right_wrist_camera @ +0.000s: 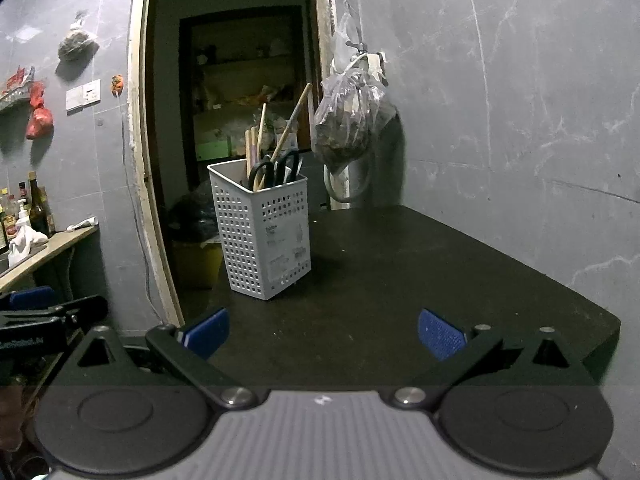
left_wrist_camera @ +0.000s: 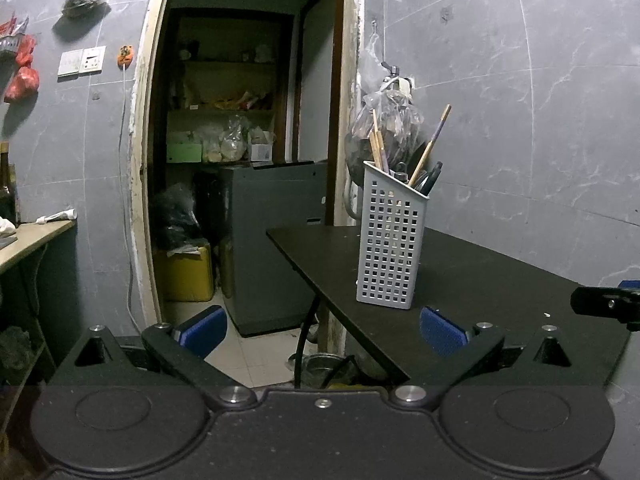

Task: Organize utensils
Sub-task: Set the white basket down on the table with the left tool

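A white perforated utensil holder [left_wrist_camera: 390, 240] stands upright on the black table [left_wrist_camera: 480, 280]. It holds wooden chopsticks [left_wrist_camera: 430, 144] and black-handled scissors [right_wrist_camera: 276, 168]. In the right wrist view the holder [right_wrist_camera: 264, 232] stands near the table's left edge. My left gripper [left_wrist_camera: 322, 330] is open and empty, in front of the table's left corner. My right gripper [right_wrist_camera: 322, 332] is open and empty over the table [right_wrist_camera: 400, 280], short of the holder. The left gripper also shows at the left edge of the right wrist view [right_wrist_camera: 40, 312].
A plastic bag [right_wrist_camera: 352, 120] hangs on the grey wall behind the table. An open doorway [left_wrist_camera: 248, 160] at the left leads to shelves and a grey cabinet [left_wrist_camera: 276, 240]. A wooden shelf [right_wrist_camera: 44, 252] with bottles is at the far left. A metal bowl [left_wrist_camera: 324, 368] lies on the floor under the table.
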### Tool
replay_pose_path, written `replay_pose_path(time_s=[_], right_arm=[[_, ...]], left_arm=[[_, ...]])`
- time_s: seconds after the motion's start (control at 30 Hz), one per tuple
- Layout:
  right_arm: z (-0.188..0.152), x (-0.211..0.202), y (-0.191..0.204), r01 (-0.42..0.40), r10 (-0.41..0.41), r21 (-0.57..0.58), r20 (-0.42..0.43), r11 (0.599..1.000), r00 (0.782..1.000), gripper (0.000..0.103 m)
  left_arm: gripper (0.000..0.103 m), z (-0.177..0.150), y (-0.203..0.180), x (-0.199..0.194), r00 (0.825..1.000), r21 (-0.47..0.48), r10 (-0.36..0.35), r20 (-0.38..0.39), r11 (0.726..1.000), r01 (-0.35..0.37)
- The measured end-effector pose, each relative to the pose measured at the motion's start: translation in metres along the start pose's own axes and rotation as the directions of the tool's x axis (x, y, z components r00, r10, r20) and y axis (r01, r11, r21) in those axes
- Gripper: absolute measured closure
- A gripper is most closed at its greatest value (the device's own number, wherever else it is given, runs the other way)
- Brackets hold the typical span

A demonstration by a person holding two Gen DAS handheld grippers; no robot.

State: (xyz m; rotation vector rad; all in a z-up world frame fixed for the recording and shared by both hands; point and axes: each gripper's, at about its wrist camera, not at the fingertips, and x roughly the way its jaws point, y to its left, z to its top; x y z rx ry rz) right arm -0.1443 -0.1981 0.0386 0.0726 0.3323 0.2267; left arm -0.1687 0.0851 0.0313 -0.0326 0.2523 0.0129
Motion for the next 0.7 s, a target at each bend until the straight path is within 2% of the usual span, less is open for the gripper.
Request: replay_pose_path(time_s=[0.7], right_arm=[[-0.002, 0.014, -0.003, -0.001, 0.001, 0.015, -0.034, 1.0, 0.999, 0.0]], left_arm=[[0.001, 0.0, 0.0, 0.013, 1.0, 0.005, -0.008, -0.03, 1.0, 0.009]])
